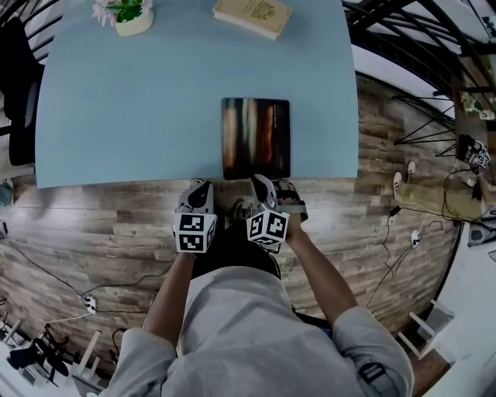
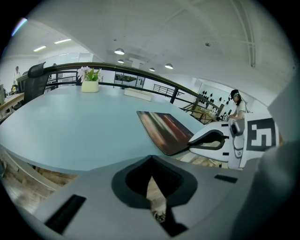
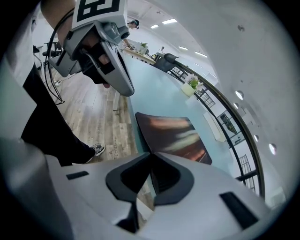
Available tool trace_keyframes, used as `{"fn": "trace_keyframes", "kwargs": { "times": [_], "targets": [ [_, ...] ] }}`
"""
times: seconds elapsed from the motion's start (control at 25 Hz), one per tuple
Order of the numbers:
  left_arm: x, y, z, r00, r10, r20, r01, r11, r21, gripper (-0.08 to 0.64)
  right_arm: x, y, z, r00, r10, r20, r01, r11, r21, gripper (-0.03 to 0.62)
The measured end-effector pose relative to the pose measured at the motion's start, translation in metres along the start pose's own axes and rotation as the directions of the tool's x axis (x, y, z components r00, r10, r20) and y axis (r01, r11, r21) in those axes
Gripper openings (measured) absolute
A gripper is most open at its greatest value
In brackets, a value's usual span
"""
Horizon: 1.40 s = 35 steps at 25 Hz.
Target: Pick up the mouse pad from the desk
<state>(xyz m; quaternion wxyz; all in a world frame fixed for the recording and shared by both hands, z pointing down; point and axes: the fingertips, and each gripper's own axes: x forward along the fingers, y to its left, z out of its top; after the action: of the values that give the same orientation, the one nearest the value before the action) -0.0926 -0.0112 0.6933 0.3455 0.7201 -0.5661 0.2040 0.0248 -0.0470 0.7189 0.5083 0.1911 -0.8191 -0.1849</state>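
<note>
One mouse pad (image 1: 256,138), right tongs (image 3: 150,154) seemingly pinching it

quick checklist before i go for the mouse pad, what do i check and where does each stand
1. Pad lies flat at the near edge of the desk: ok.
2. Pad's top is free; the plant and the book sit at the far side: ok.
3. Right hand-held gripper open to take the pad: not ok, jaws together with nothing between them.
4. Left hand-held gripper open: not ok, jaws together and empty.
5. Right hand-held gripper lined up with the pad's near edge: ok.
6. Right tip already touching the pad: cannot tell.
</note>
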Motion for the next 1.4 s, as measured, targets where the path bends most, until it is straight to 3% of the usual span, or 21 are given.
{"fn": "trace_keyframes", "kwargs": {
  "times": [0.52, 1.0, 1.4],
  "targets": [
    [0.01, 0.005, 0.028, 0.998, -0.057, 0.012, 0.057, 0.998, 0.028, 0.012, -0.007, -0.014, 0.014, 1.0, 0.028, -0.01, -0.028, 0.997, 0.065, 0.017],
    [0.014, 0.023, 0.068, 0.992, -0.123, 0.03, 0.121, 0.99, 0.078, 0.012, -0.01, -0.049, 0.039, 1.0, 0.003, -0.01, -0.002, 0.992, 0.128, 0.017],
    [-0.003, 0.046, 0.108, 0.984, -0.162, 0.078, 0.154, 0.983, 0.099, 0.012, -0.016, -0.081, 0.056, 0.996, -0.031, -0.08, 0.041, 0.991, 0.129, 0.015]
  ]
}}
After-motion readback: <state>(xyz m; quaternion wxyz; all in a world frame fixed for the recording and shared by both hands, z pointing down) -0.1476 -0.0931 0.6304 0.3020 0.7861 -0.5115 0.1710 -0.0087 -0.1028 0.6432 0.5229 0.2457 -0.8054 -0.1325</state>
